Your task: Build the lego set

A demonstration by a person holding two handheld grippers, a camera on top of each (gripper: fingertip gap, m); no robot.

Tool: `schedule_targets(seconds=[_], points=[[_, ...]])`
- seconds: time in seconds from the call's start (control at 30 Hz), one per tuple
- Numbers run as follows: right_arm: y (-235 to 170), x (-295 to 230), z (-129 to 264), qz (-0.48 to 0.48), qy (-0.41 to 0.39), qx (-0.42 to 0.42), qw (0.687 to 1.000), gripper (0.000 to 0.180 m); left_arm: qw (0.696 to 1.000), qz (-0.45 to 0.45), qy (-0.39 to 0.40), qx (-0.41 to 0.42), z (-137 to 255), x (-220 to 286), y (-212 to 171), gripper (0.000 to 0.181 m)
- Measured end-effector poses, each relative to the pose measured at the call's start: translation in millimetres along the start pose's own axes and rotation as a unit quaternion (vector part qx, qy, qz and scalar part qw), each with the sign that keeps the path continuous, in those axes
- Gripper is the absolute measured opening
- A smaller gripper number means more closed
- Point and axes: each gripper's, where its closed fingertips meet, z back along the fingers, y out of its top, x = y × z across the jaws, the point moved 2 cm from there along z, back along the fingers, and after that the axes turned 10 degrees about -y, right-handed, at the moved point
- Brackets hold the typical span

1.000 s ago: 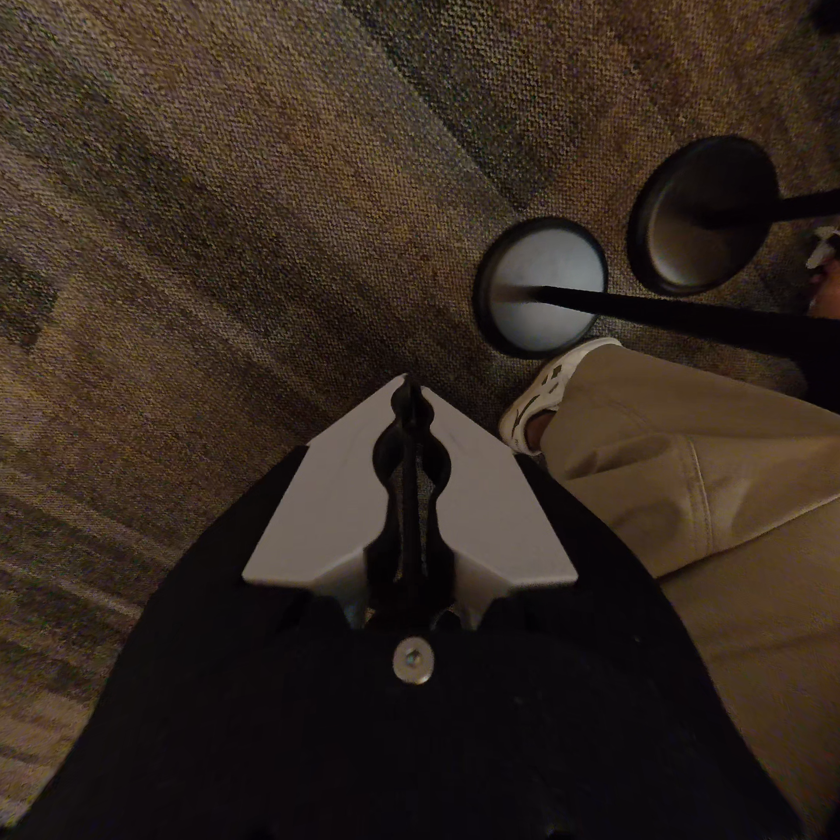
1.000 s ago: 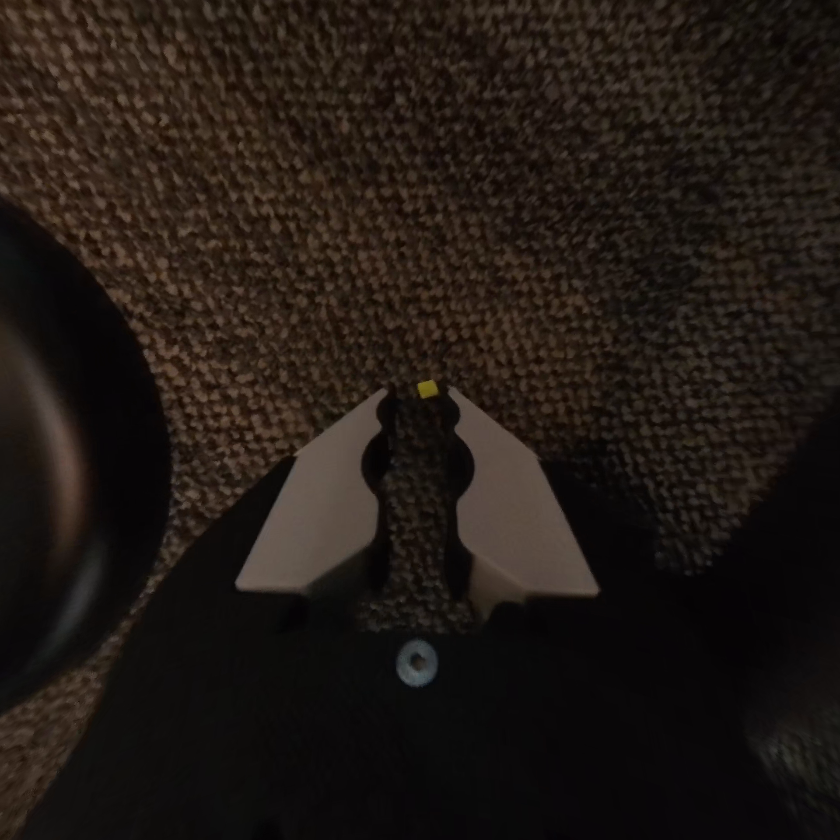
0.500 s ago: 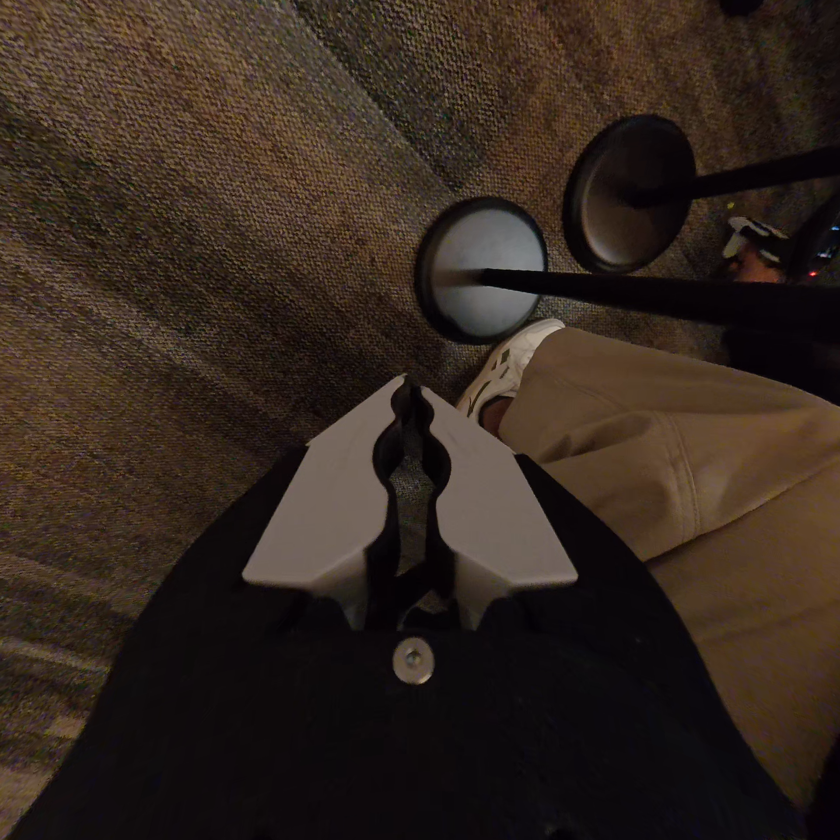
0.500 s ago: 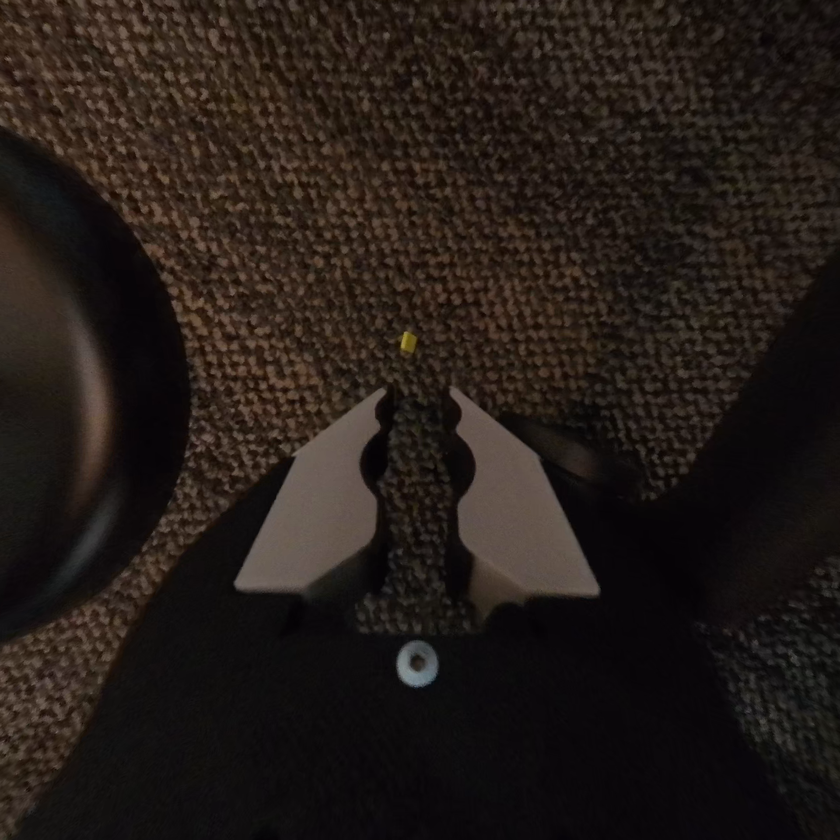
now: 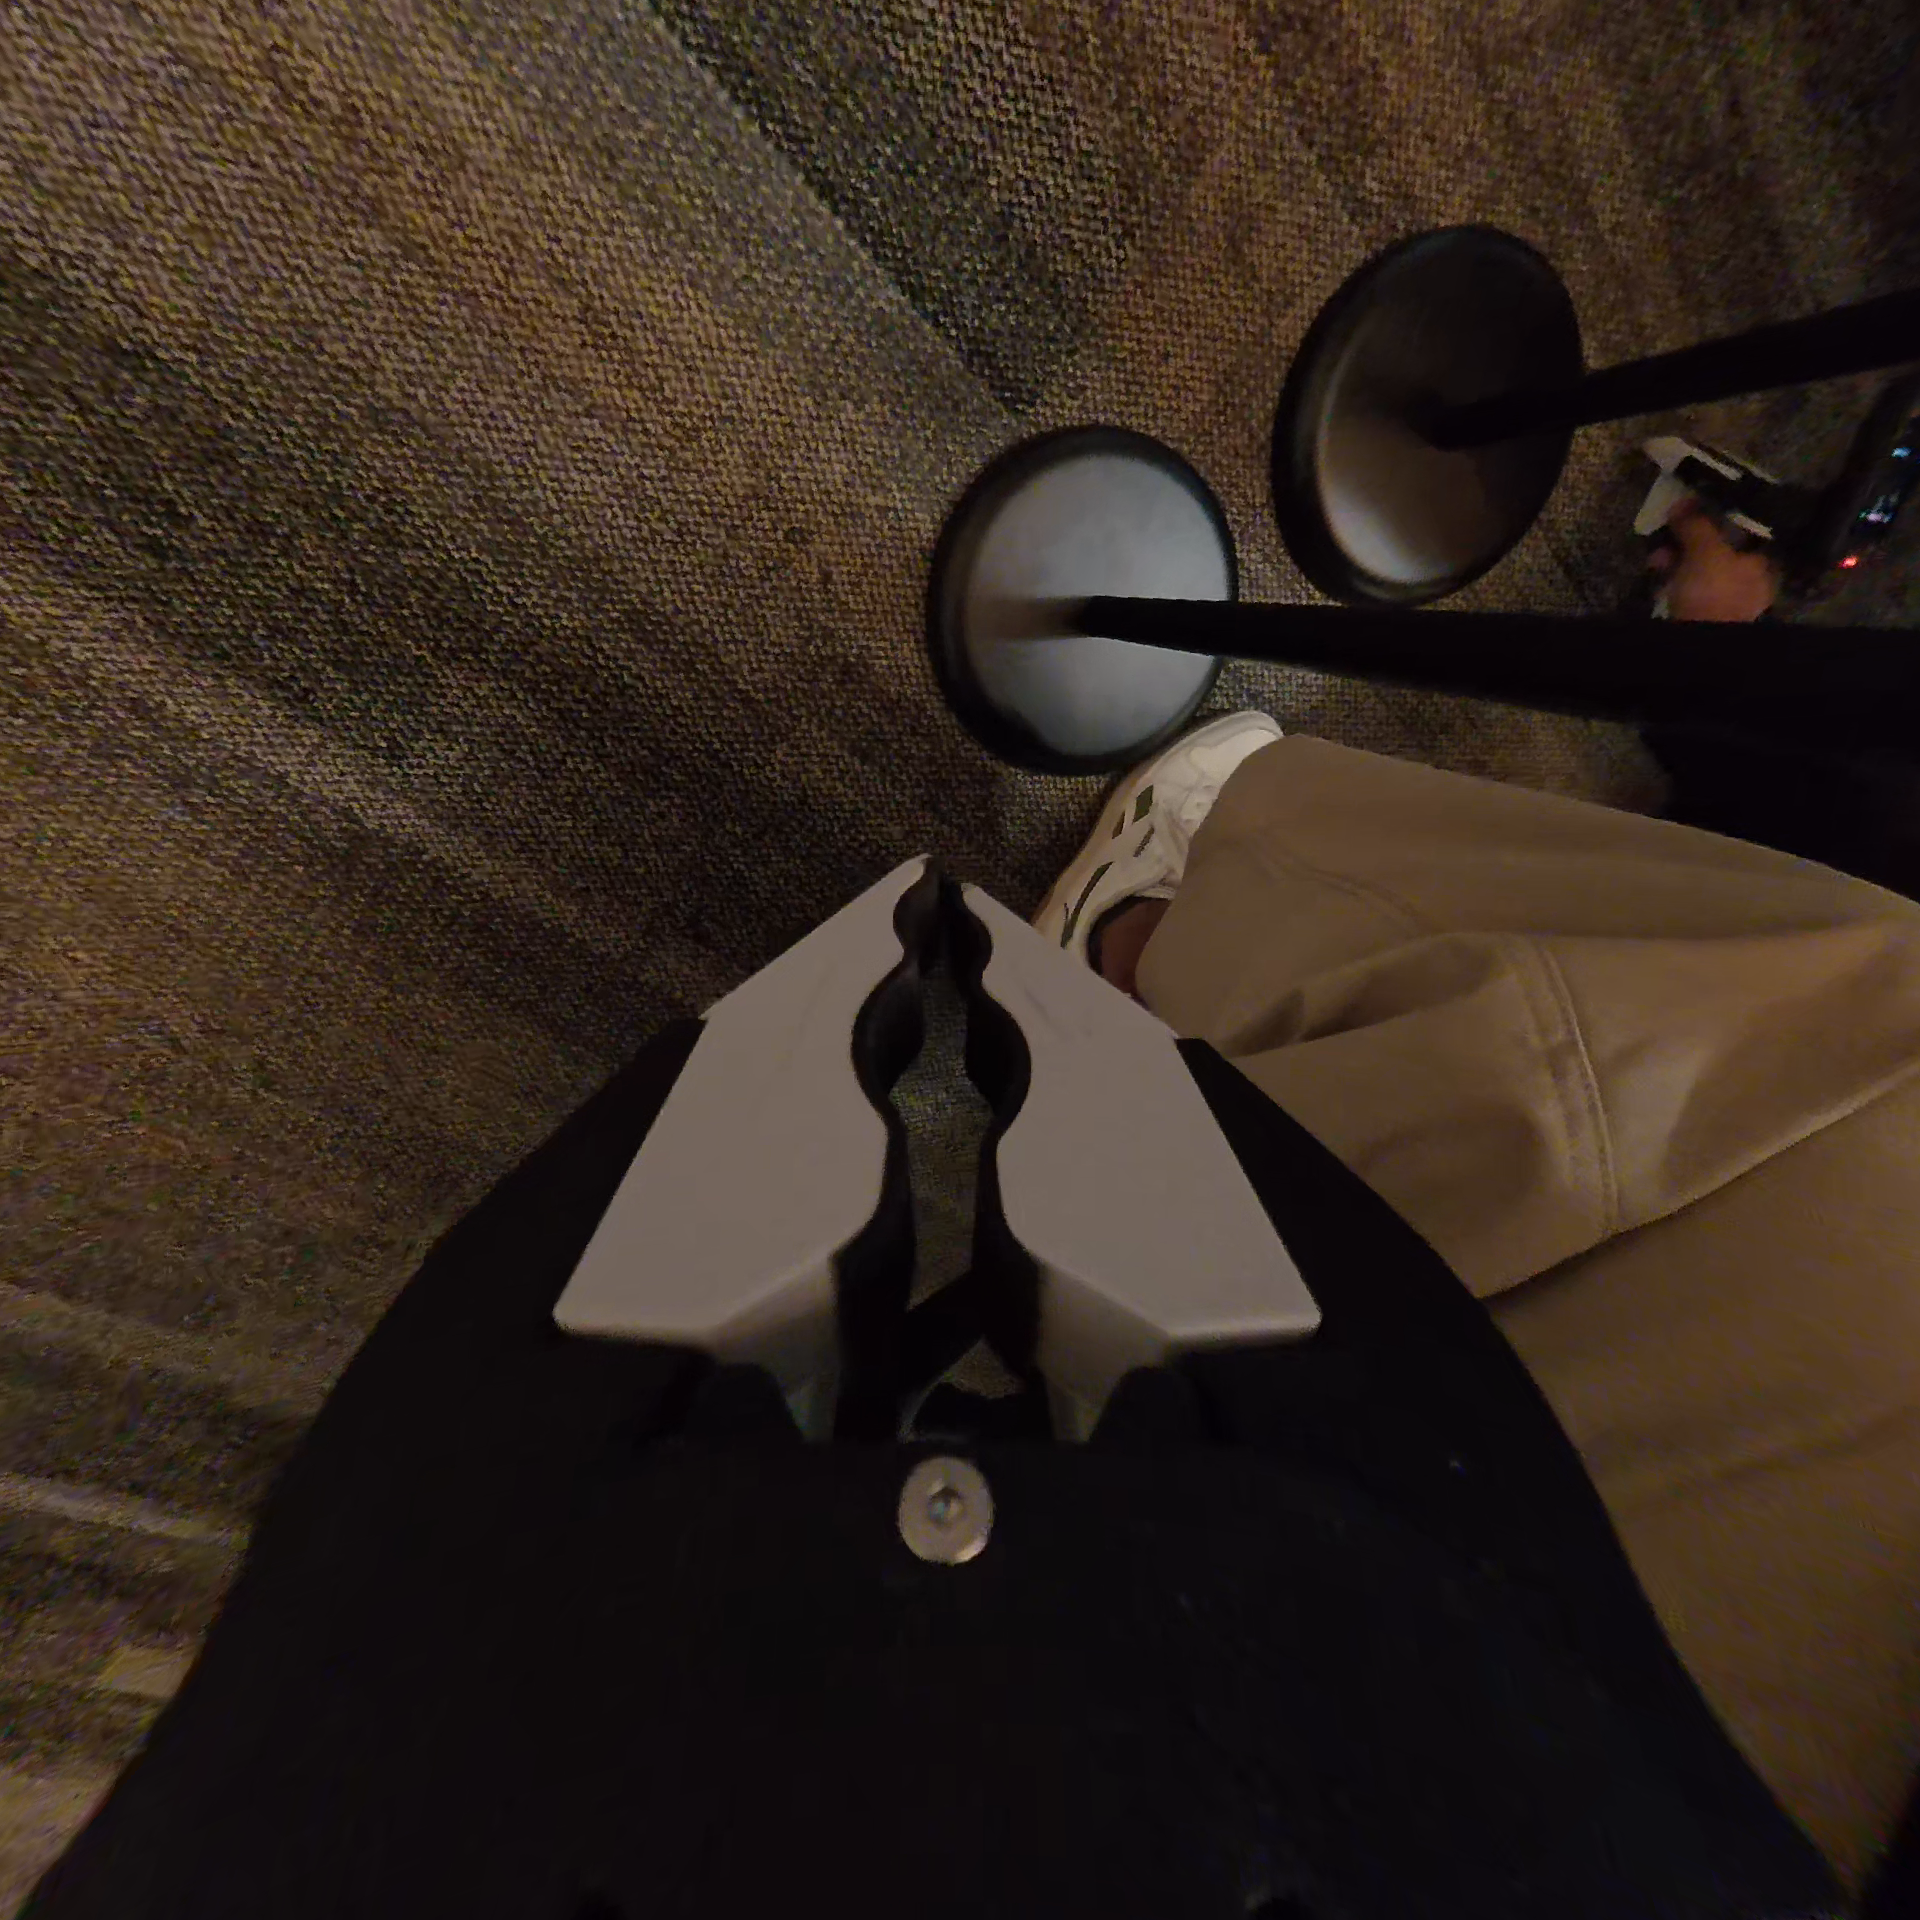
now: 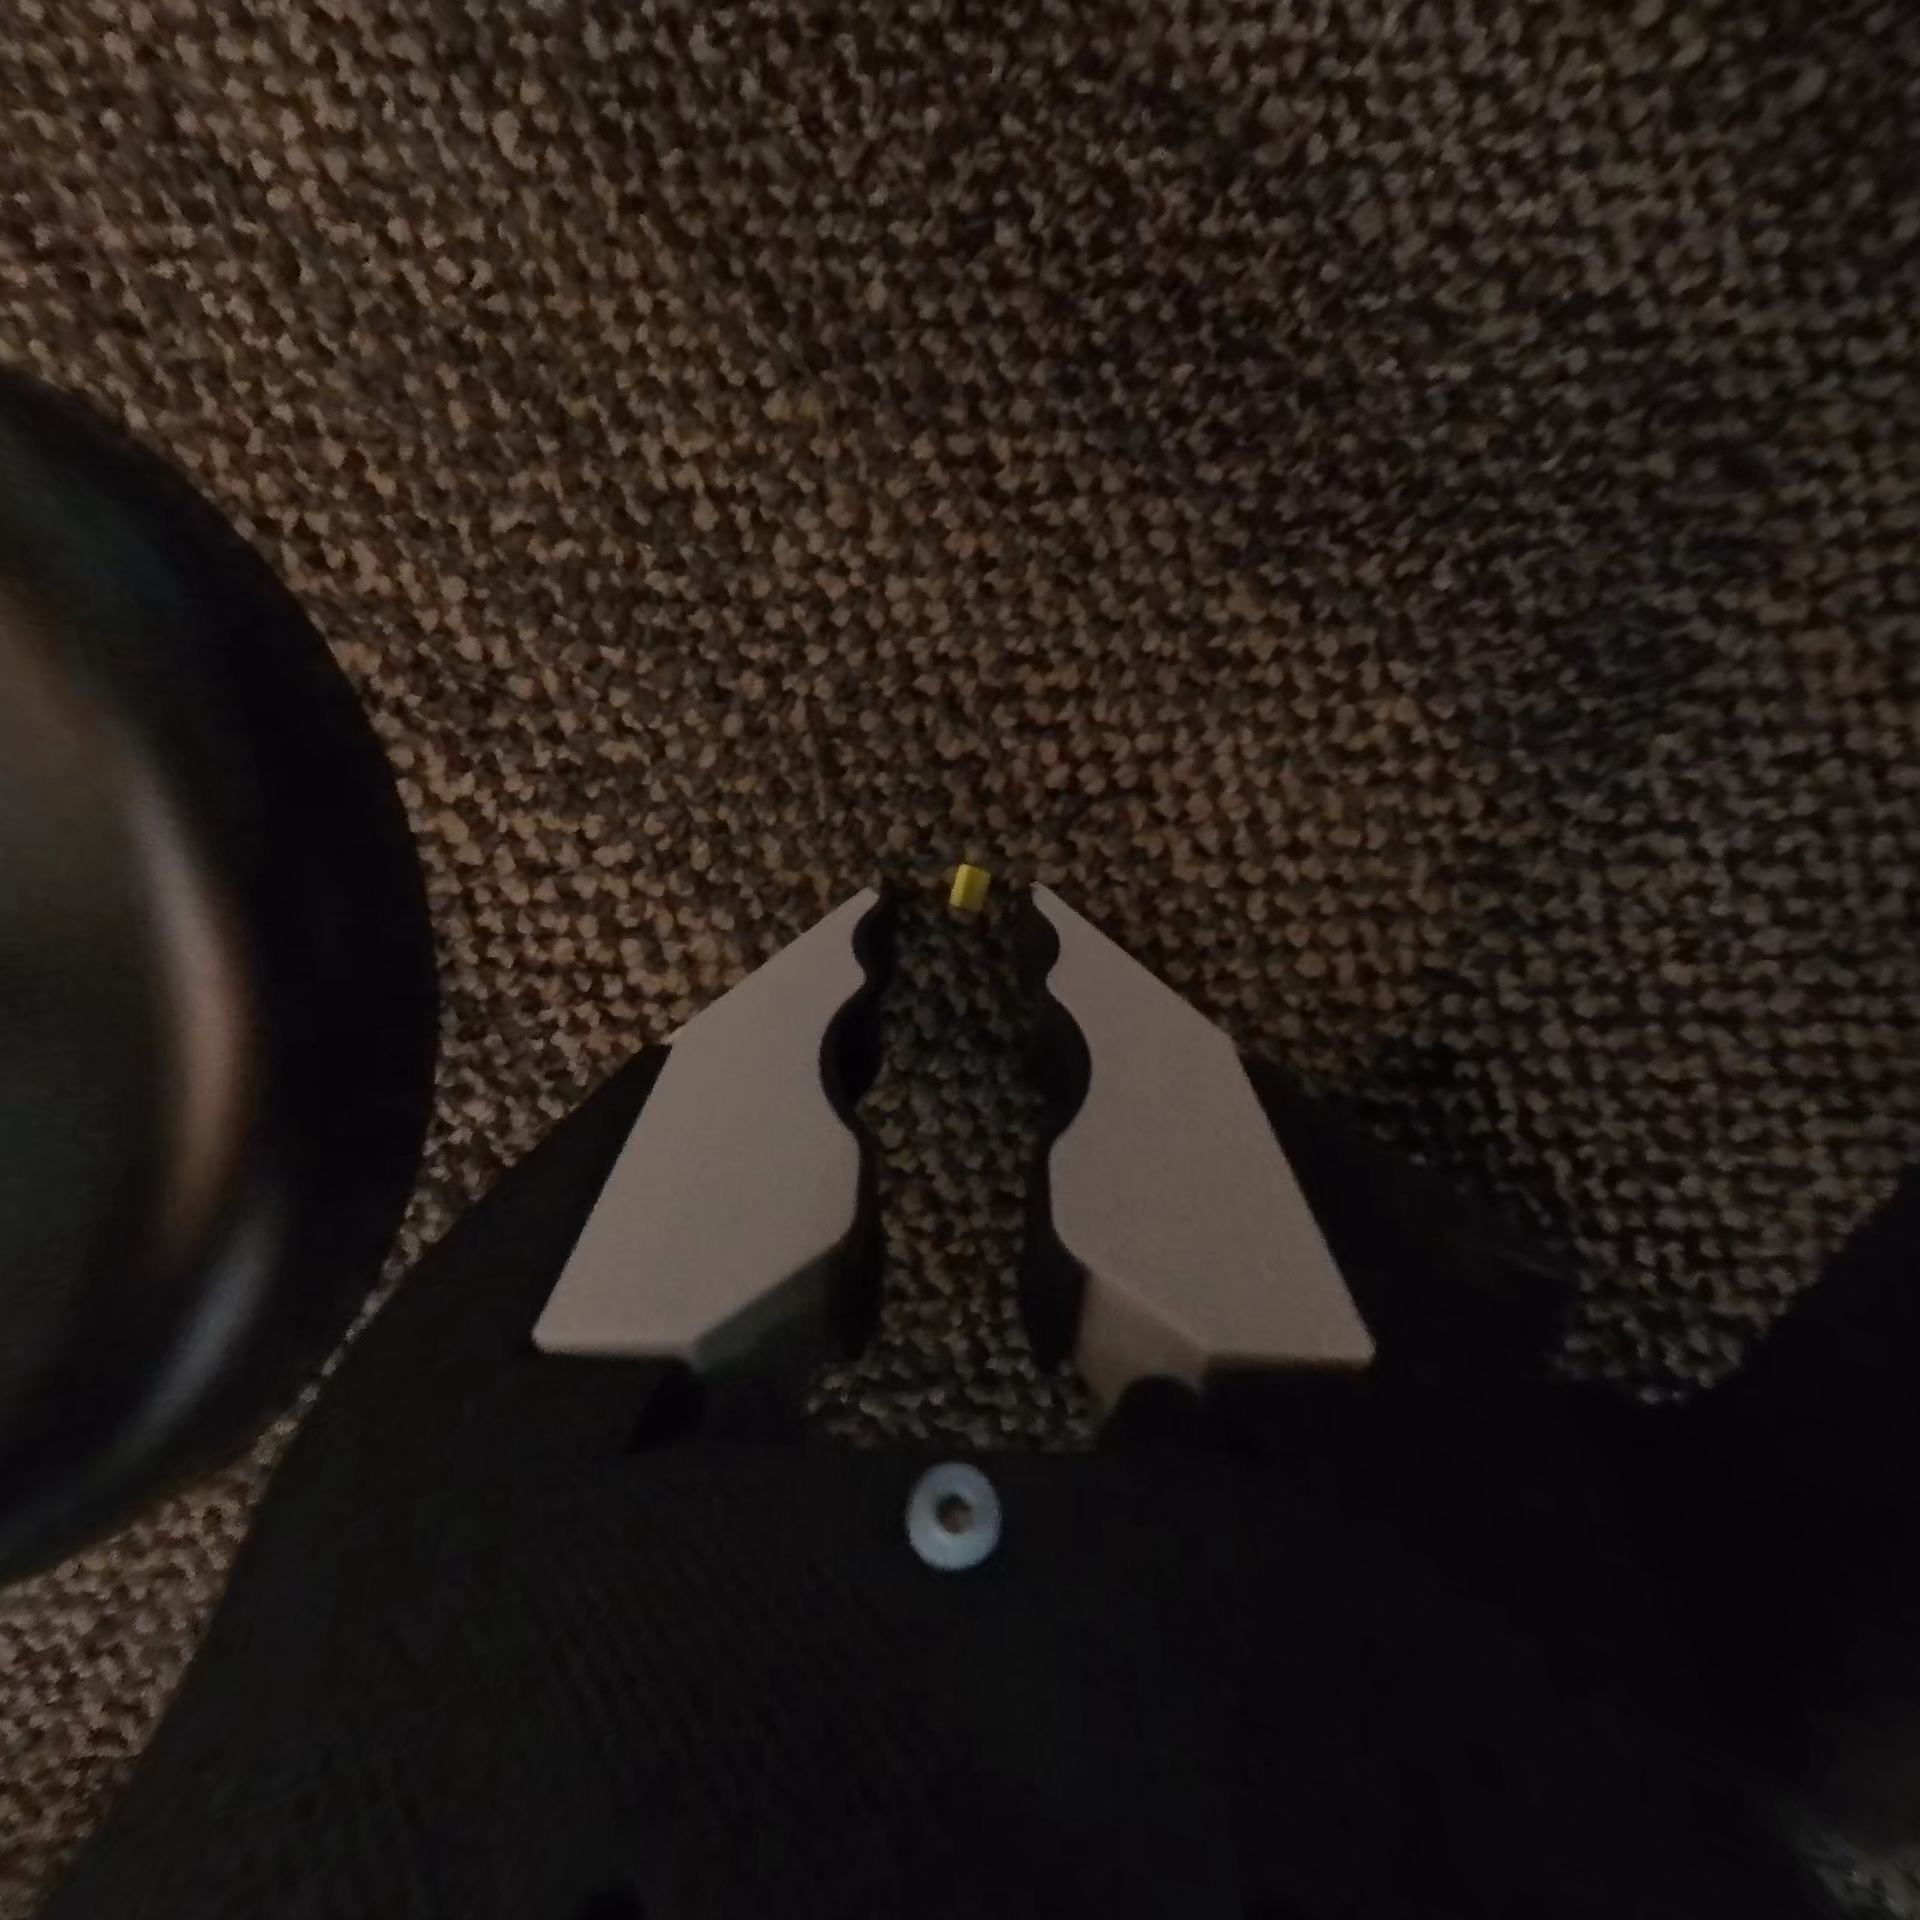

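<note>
Down low over the brown carpet (image 6: 1039,468), right gripper (image 6: 956,894) spread open, nothing between the fingers yet — tiny yellow lego piece (image 6: 967,889) lying on the pile right at the mouth of the gap, a touch right of centre, clear of both fingertips. Dark round base (image 6: 156,1039) looming just off to the left, blurred and close. Over on the other side, left gripper (image 5: 943,902) held well above the floor, tips all but closed with only a thin slit showing, empty, pointing at carpet beside a white sneaker (image 5: 1143,821) and a tan trouser leg (image 5: 1558,1039); two round stand bases (image 5: 1081,592) with black poles beyond. Looks like a retrieval of a dropped part, build itself nowhere in sight. To do it well — nudge forward so the piece sits properly between the pads, not at the very tips; settle lightly into the pile rather than digging in; close slowly and squarely on flat sides. Small, hard and smooth by the look of it, so likely to squirt out or sink into the loops if pinched off-centre. Dim light, soft focus: exact orientation hard to call.
</note>
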Motion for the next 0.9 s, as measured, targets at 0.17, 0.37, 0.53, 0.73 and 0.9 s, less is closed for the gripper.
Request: schedule_targets(seconds=[0.17, 0.37, 0.53, 0.73, 0.9], points=[[4, 2, 0, -0.015, 0.000, 0.006, 1.000, 0.008, 1.000, 0.012, -0.011, -0.006, -7, 0, -4, 0.000], [2, 0, -3, -0.015, 0.000, -0.002, 1.000, 0.003, 1.000, 0.002, -0.017, -0.011, -9, 9, -1, 0.000], [1, -2, 24, -0.055, -0.013, 0.030, 0.998, 0.003, 0.999, -0.006, -0.032, -0.015, -12, 17, -3, 0.000], [-24, -85, 189, -0.243, 0.012, 0.175, 0.954, 0.003, 0.994, 0.012, -0.071, -0.080, -21, 33, -39, 0.000], [-52, -137, 348, -0.231, 0.022, 0.239, 0.943, 0.002, 0.988, -0.022, -0.113, -0.104, -11, 72, -56, 0.000]])
